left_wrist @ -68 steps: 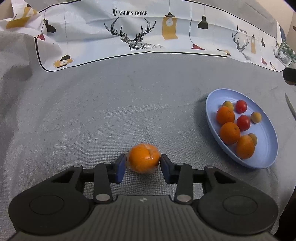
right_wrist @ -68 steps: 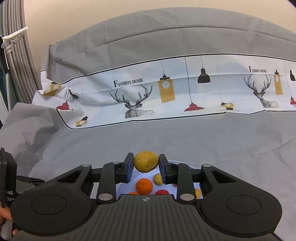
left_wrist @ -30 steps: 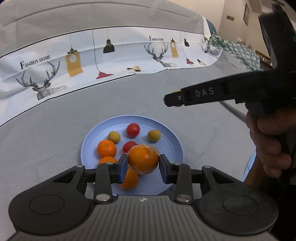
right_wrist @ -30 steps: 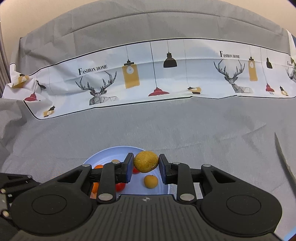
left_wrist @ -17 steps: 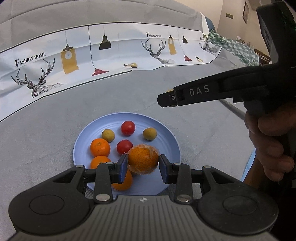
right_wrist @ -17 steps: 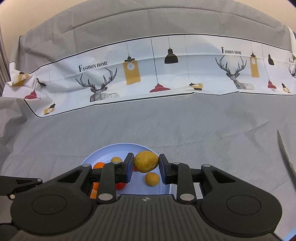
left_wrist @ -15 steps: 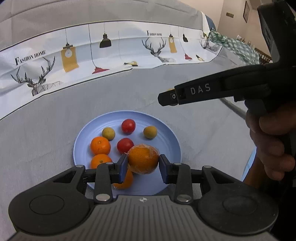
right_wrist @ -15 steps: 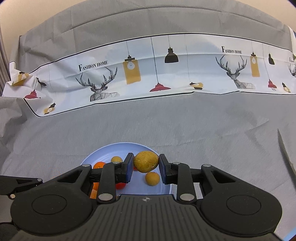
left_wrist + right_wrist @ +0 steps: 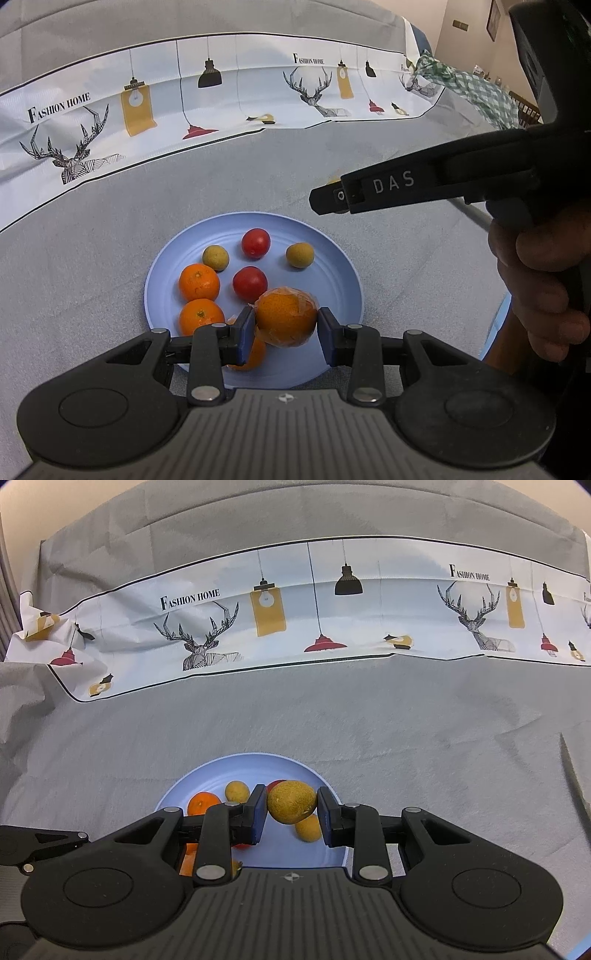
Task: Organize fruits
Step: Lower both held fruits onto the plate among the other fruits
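Observation:
A light blue plate (image 9: 340, 258) lies on the grey cloth and holds several fruits: oranges, two red tomatoes and two small yellow-brown fruits. My left gripper (image 9: 286, 334) is shut on a plastic-wrapped orange (image 9: 286, 317), held just above the near side of the plate. In the right wrist view my right gripper (image 9: 291, 818) is shut on a yellow-brown fruit (image 9: 291, 801), above the same plate (image 9: 258, 764). The right gripper's black body (image 9: 406, 184), in a hand, reaches in from the right above the plate.
A white printed cloth band (image 9: 332, 609) with deer and lamps runs across the back of the grey cloth (image 9: 332, 716). A green checked cloth (image 9: 476, 88) lies far right. A thin dark blade-like edge (image 9: 570, 771) shows at the right.
The left gripper carried the wrapped orange from the bare cloth to above the plate. The right gripper with its fruit came over the plate too. Over the last second both barely shifted.

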`<state>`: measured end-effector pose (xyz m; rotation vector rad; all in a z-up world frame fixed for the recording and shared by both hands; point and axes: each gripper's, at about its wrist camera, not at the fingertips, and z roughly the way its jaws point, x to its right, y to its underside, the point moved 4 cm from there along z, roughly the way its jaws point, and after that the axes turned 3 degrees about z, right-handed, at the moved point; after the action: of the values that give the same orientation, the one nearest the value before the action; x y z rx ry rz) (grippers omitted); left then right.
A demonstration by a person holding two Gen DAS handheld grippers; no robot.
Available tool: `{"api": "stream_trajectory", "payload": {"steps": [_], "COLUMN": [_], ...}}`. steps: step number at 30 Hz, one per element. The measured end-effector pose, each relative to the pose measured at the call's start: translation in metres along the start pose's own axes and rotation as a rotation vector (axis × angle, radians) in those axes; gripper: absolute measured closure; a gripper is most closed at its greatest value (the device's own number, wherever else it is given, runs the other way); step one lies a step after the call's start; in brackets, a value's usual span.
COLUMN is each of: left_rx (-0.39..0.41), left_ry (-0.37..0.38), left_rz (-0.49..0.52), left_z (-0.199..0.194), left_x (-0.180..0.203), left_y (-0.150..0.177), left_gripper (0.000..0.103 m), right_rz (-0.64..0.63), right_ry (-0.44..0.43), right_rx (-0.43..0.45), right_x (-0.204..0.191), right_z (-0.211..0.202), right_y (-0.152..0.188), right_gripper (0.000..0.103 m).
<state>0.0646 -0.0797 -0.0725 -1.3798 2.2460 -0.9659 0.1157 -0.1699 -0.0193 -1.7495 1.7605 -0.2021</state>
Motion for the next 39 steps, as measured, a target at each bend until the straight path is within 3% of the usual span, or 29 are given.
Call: {"api": "stream_trajectory", "payload": {"steps": [39], "left_rx": [-0.003], "left_ry": [-0.003], "left_rz": [0.008], "left_z": [0.0029], "left_x": [0.0022], "left_y": [0.0009], "left_gripper": [0.063], "right_rz": [-0.030], "right_ry": [-0.003], "right_rx": [-0.038], "right_x": [-0.0056], "right_z": [0.0042], "right_y": [0.0028], "right_gripper": [0.073]}}
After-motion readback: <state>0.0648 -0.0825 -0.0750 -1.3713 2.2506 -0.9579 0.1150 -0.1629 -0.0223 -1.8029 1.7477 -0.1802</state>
